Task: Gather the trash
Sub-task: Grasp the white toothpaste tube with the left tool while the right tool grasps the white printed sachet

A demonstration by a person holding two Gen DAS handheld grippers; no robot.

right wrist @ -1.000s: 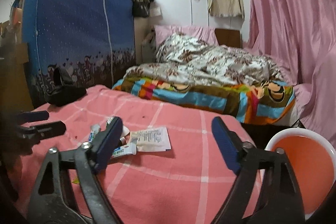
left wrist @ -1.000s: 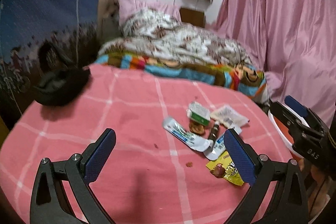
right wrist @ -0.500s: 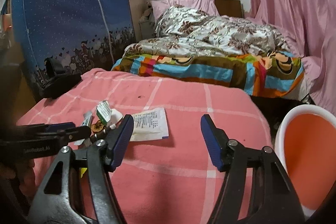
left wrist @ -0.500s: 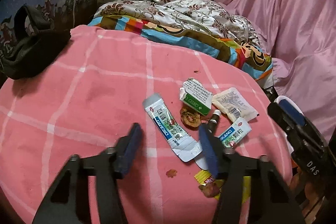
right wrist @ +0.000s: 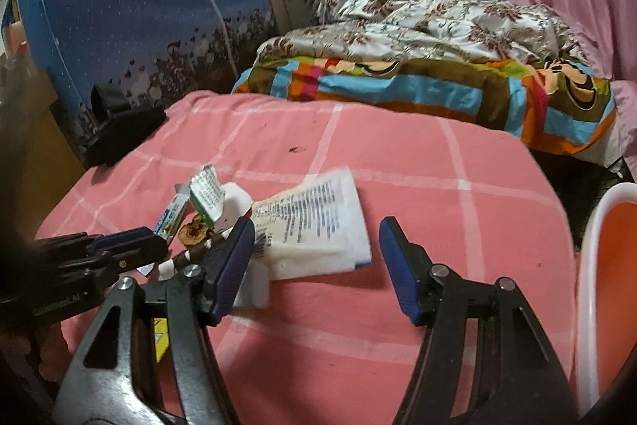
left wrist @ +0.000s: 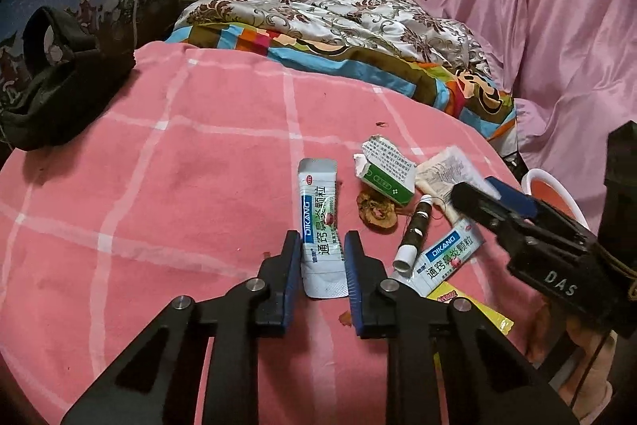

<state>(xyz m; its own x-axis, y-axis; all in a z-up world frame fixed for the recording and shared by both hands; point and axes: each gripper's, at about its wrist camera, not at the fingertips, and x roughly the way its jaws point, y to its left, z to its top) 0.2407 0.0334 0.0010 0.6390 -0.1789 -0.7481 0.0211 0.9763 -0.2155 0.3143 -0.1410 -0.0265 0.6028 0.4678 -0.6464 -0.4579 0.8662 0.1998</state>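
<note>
1. Tongs on the left, the left gripper [left wrist: 318, 245], reach forward low over the pink checked cloth [left wrist: 179, 166], blue pads narrowed around the near end of a long white sachet [left wrist: 320, 222]; whether the pads actually press it I cannot tell.
2. The right gripper [right wrist: 316, 237] is tilted down with its jaws spread wide and nothing between them, a printed white paper packet [right wrist: 314, 226] lying flat just ahead of its left pad.
3. The sachet is flat, glossy foil with a blue band and green lettering (its far end crimped), pointing straight away from the left tongs.
4. Right of those tongs lie a torn green-and-white carton [left wrist: 384, 170], a brown crinkled scrap [left wrist: 376, 212], a dark slim tube [left wrist: 416, 234] and a second matching sachet [left wrist: 448, 259].
5. An orange bin with a white rim [right wrist: 589, 265] stands right of the right tongs.
</note>
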